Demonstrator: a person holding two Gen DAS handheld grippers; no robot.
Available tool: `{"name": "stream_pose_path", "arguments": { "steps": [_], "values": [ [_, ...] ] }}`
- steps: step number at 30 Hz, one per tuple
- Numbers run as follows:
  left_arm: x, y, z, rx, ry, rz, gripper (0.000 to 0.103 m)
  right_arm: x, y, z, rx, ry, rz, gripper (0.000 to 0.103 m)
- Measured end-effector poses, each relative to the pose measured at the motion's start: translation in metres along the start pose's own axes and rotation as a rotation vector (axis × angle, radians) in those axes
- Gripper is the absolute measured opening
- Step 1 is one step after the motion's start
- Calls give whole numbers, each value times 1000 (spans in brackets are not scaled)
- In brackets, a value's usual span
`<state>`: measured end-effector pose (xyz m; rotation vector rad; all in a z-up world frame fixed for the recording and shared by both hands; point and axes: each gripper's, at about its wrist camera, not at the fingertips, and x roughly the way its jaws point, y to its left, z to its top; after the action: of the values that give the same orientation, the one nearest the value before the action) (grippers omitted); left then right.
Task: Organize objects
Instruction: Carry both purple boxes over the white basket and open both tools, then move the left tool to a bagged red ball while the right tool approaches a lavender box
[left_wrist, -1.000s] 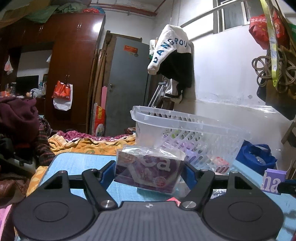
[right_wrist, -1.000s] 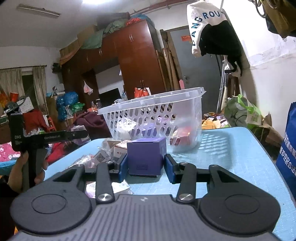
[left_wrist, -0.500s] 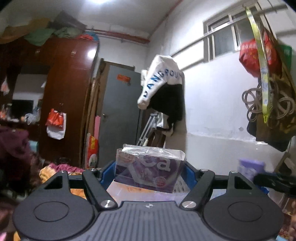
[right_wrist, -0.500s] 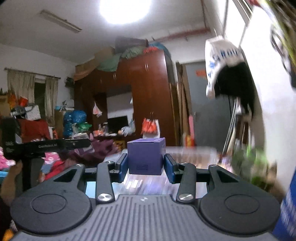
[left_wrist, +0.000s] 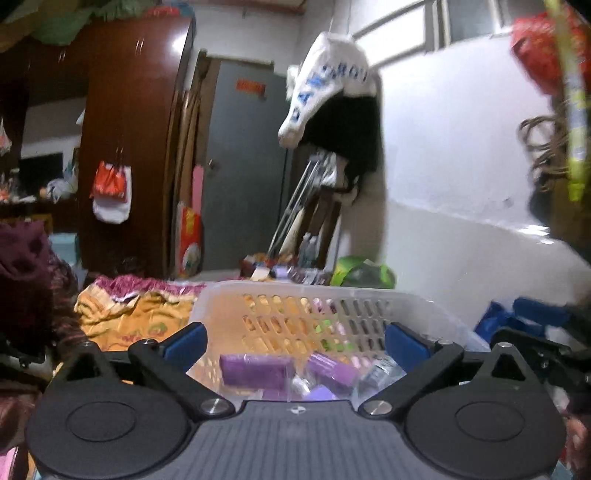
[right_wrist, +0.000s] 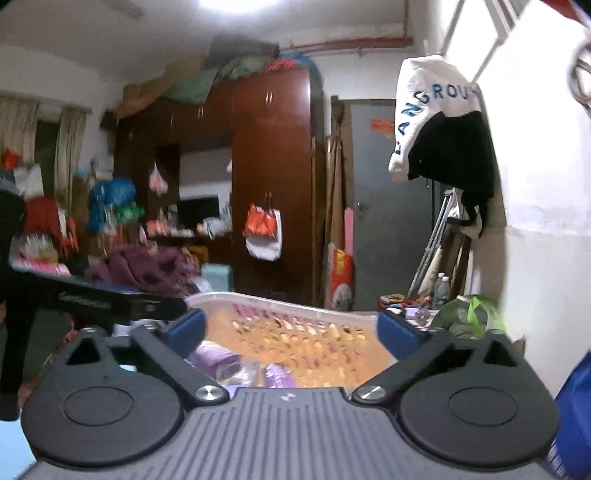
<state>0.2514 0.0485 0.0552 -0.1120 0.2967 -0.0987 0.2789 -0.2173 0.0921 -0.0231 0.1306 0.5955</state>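
A white perforated plastic basket (left_wrist: 306, 291) sits just below and ahead of both grippers; it also shows in the right wrist view (right_wrist: 288, 302). Several purple boxes and packets (left_wrist: 255, 369) lie inside it, also seen blurred in the right wrist view (right_wrist: 218, 358). My left gripper (left_wrist: 295, 341) is open and empty above the basket's near side. My right gripper (right_wrist: 290, 330) is open and empty above the basket too. The left gripper's black body (right_wrist: 88, 291) shows at the left of the right wrist view.
A white wall (left_wrist: 461, 221) with hanging clothes and bags is close on the right. A blue bag (left_wrist: 517, 317) stands beside the basket. A bed with patterned cloth (left_wrist: 122, 314) lies to the left. A dark wardrobe (right_wrist: 269, 184) and grey door stand at the back.
Both grippers were shut on boxes and held them up; now both are open and empty over the basket. The boxes now lie in the basket below.
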Motion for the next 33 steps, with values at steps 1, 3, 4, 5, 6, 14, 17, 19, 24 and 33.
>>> {"name": "stream_pose_path", "arguments": {
  "steps": [1, 3, 4, 5, 6, 14, 17, 19, 24, 33],
  "values": [
    [-12, 2, -8, 6, -13, -18, 103, -9, 0, -5, 22, -5, 15, 103],
    [-28, 7, -31, 14, -12, -25, 103, -24, 1, -24, 54, 41, 45, 103],
    [-31, 10, -40, 17, -1, -20, 103, -29, 2, -35, 64, 64, 49, 103],
    [-32, 16, -51, 14, 16, -10, 103, -33, 3, -45, 77, 83, 49, 103],
    [-32, 20, -56, 7, 33, -2, 103, -35, 2, -54, 98, 103, 47, 103],
    [-77, 53, -100, -182, 77, -33, 103, -51, -4, -76, 216, 199, 66, 103],
    [-114, 33, -120, -140, 54, -13, 103, -74, 10, -84, 186, 173, 116, 103],
    [-135, 15, -133, -108, 76, -28, 103, -87, 22, -92, 176, 174, 165, 103],
    [-158, -22, -154, 2, 117, -42, 103, -95, 52, -100, 94, 172, 194, 100],
    [-137, -43, -175, 74, 164, -54, 80, -66, 65, -112, 55, 246, 211, 79]
  ]
}}
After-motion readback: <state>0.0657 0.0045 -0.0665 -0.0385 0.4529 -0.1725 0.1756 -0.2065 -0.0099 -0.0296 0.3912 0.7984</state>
